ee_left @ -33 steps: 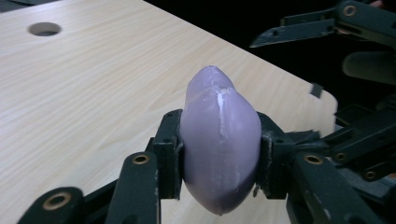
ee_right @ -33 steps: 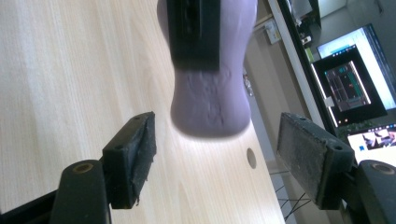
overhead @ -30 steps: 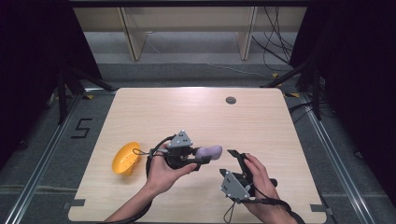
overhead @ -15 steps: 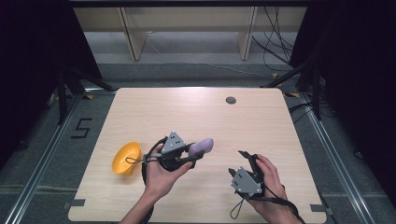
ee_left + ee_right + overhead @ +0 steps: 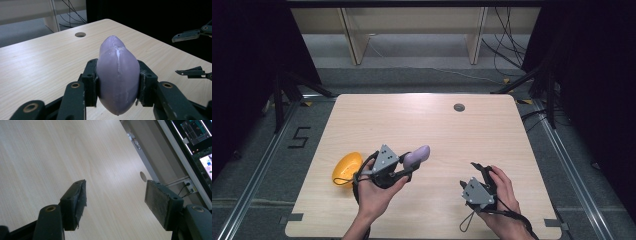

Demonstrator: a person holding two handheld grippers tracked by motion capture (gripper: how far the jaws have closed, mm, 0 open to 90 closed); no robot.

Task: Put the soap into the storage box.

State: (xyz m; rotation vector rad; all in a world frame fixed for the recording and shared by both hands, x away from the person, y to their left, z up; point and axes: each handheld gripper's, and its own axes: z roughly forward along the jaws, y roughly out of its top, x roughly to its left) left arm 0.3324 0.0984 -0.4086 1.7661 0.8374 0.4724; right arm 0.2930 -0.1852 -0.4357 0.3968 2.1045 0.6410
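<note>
Step in hand: carry phase, judged from the grip. Left gripper (image 5: 408, 167) has its jaws clamped on the purple eggplant (image 5: 417, 155), held clear above the surface (image 5: 437, 125), just right of the yellow bowl (image 5: 346, 169). In the left gripper view the pads press on both flanks of the eggplant (image 5: 117, 80) at its widest part; grip looks centred and firm.

Right gripper (image 5: 480, 172) rests low at the near right, well apart from the eggplant. Its jaws have just been closing a little, but they stand wide with nothing between them; bare surface (image 5: 50, 157) shows through the gap in the right gripper view.

Orientation: the eggplant's long axis runs along the left gripper's jaws, narrow tip away from the hand, fat end tucked back between the pads. In the high view that puts the tip up and to the right, away from the bowl, toward the far grommet hole (image 5: 459, 107).

Next move, likely: swing the left hand toward the bowl, bring the eggplant over its rim, lower, then release. Bowl is shallow and small relative to the eggplant, so the long axis should go across the middle or it may roll out.
</note>
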